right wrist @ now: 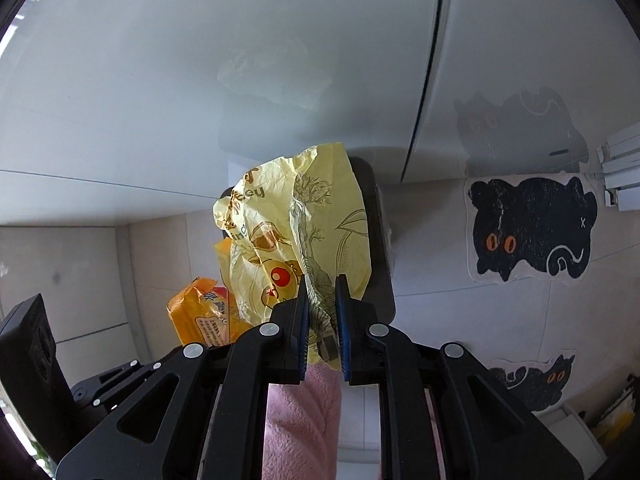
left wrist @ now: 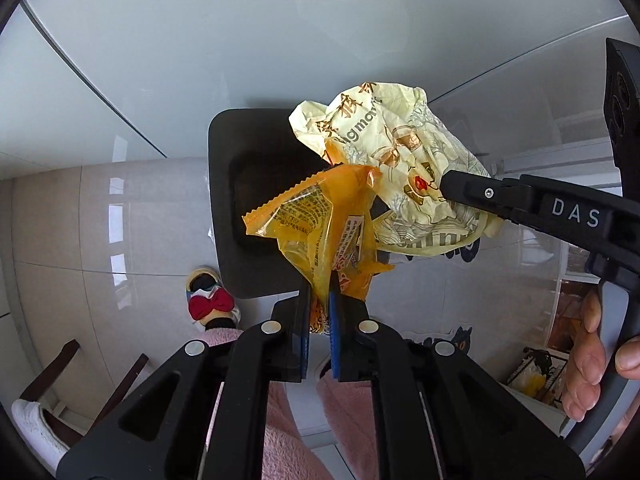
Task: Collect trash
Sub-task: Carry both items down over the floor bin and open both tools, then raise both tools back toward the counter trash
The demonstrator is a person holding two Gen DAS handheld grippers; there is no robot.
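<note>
A dark bin with a black inner opening sits on the pale tiled floor at the centre of the left wrist view, against a glossy white cabinet front that fills the upper half of the frame. In the lower left of that view are a slippered foot with a red bow, the dark legs of a wooden chair and pink fleece trousers. A black cat-shaped mat lies at the right of the right wrist view, with a second one lower right.

The left tool is clenched on the lower end of an orange snack wrapper, which stands up from the blue pads over the bin's mouth. The right tool is closed on a crumpled pale yellow paper wrapper, a fold of it pinched between the pads; in the left wrist view the same tool reaches in from the right edge, a bare hand on its handle. The two wrappers hang just beside each other, overlapping in both views, and the yellow one hides much of the bin in the right wrist view
</note>
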